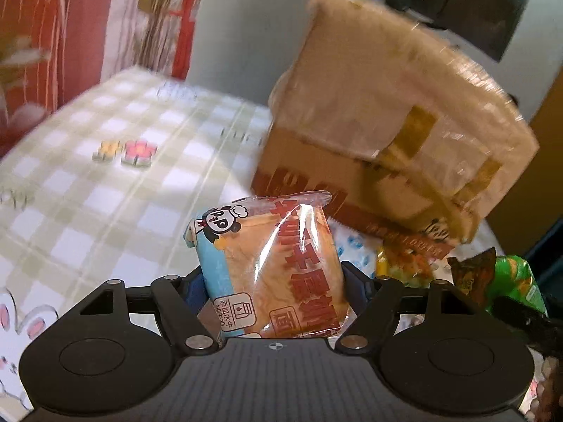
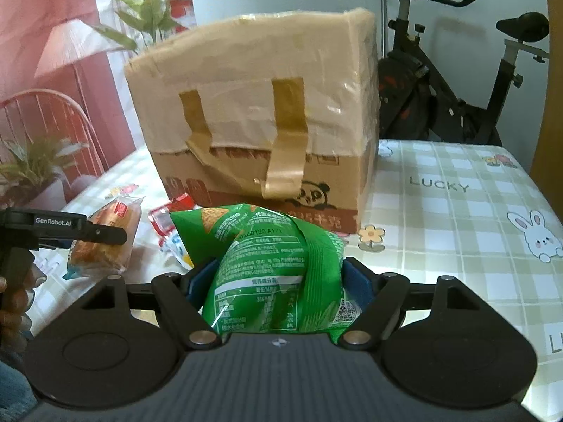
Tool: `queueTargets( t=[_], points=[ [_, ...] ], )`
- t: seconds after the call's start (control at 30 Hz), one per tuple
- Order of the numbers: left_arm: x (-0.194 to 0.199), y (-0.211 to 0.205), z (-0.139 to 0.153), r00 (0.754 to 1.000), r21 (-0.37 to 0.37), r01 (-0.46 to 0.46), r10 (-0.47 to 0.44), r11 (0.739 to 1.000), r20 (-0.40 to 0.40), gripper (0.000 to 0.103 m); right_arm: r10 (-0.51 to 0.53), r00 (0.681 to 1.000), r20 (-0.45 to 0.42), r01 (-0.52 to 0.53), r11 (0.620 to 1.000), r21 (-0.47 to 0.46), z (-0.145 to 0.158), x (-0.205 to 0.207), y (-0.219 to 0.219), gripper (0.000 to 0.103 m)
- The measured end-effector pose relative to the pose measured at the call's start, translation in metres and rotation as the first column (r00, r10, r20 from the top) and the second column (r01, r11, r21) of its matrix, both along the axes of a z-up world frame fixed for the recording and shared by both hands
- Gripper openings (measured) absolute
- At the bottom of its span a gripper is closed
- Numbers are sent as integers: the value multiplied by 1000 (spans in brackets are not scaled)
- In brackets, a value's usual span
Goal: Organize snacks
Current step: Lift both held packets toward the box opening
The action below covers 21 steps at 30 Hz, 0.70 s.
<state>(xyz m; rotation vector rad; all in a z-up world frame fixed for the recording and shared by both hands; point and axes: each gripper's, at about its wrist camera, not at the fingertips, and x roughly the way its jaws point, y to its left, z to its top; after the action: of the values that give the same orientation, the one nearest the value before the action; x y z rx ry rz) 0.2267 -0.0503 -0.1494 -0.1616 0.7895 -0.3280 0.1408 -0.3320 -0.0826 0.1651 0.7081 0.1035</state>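
On the checked table [image 2: 457, 190], before a taped cardboard box [image 2: 253, 112], the left gripper [image 1: 274, 281] has its fingers clamped on a wrapped bread packet [image 1: 271, 270], held off the table. Beside it, the right gripper [image 2: 274, 281] squeezes a green snack bag [image 2: 274, 263] between its fingers.

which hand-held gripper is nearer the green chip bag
Right. The right hand-held gripper is clamped on the green chip bag itself. The left hand-held gripper sits off to its left, apart from it, gripping a panda-branded bread packet.
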Motion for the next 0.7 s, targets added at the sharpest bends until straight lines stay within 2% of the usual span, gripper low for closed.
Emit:
queueTargets(
  t=[0.2,0.43,0.6,0.7],
  points=[
    [-9,-3,45,986,16,79,-80,997,144,77,11,996,88,-15,999,43,33,-6,0,78],
    [-5,-10,110,935,5,178,-171,984,312,77,9,973,232,-29,996,81,91,-5,-7,78],
    [9,-24,144,898,8,222,-207,975,388,77,-10,943,332,-33,992,124,131,2,-16,78],
    [31,-40,158,889,5,244,-226,970,398,77,-13,926,377,-43,989,139,151,13,-22,78]
  ],
)
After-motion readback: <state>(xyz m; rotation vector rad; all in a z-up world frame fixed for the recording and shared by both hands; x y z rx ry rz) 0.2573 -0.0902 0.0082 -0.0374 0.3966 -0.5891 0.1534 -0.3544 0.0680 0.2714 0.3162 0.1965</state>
